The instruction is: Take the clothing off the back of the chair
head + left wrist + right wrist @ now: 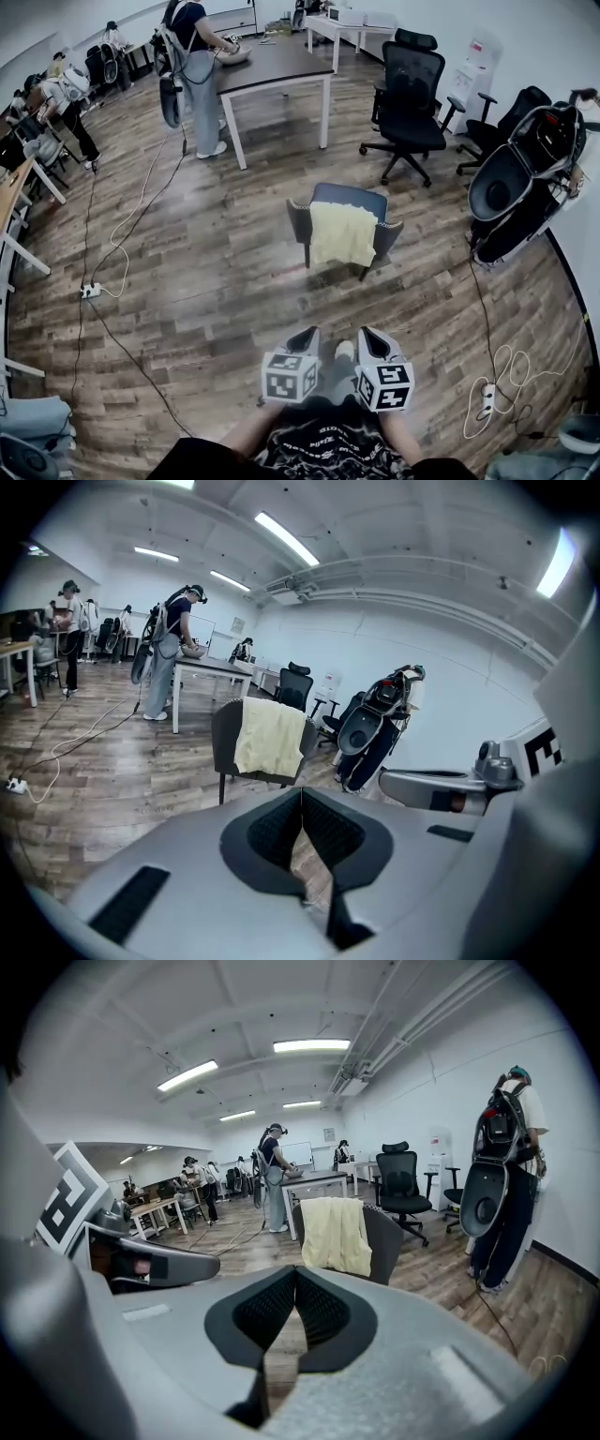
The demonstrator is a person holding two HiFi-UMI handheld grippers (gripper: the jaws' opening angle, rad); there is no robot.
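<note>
Pale yellow clothing [343, 234] hangs limp and creased over the back of a grey chair [298, 223]. It is well ahead of the left gripper [304, 337] and right gripper [372, 337]. Both have their jaws pressed together and hold nothing.

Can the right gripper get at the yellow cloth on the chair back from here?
Probably not yet. The right gripper is short of the cloth draped over the chair, and its jaws are shut. Only floor lies between, so the way looks free once it moves closer and opens.
</note>
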